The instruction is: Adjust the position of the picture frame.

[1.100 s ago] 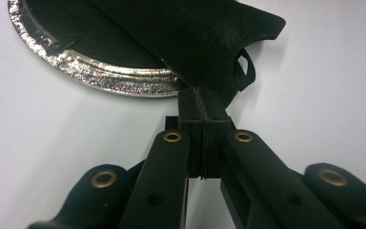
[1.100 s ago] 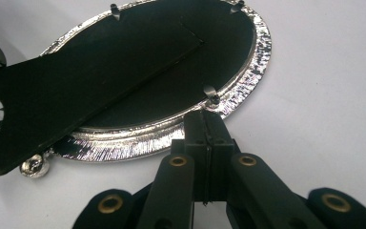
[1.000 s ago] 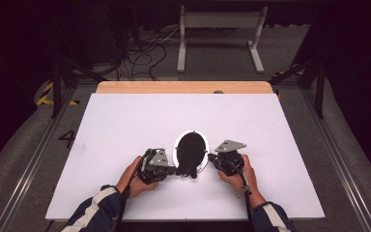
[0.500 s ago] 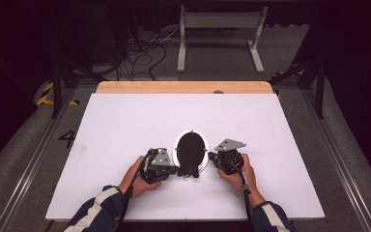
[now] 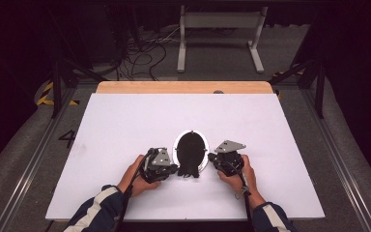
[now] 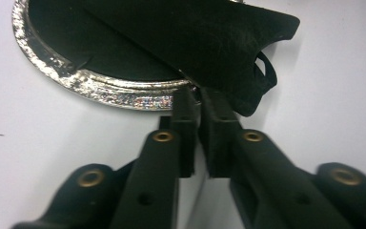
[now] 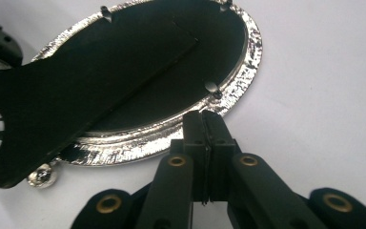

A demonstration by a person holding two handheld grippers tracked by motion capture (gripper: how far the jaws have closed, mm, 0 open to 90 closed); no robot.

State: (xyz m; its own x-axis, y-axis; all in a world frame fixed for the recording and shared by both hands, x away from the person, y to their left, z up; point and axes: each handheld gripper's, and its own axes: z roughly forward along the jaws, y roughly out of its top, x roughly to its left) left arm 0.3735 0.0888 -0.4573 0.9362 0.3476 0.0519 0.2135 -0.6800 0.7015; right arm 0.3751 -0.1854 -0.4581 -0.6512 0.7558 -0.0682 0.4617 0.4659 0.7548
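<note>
An oval silver picture frame [image 5: 176, 151] lies face down on the white table, its black back up. A black fold-out stand [image 5: 189, 167] lies along the back and sticks out over the near rim. My left gripper [image 5: 174, 168] sits at the frame's near left rim [image 6: 100, 89], jaws drawn together to a thin slit under the stand's edge [image 6: 209, 43]. My right gripper [image 5: 211, 157] is shut, its tips touching the frame's right rim [image 7: 240, 67] near a small tab. The stand [image 7: 76, 95] crosses the back diagonally in the right gripper view.
The white tabletop [image 5: 125, 121] stretches wide on all sides of the frame, with a wooden strip [image 5: 183, 87] along its far edge. A small silver ball foot [image 7: 42, 175] pokes out under the frame. Cables and a metal stand lie on the floor beyond.
The left gripper has edged slightly closer to the frame's rim. The frame and the right gripper have hardly moved.
</note>
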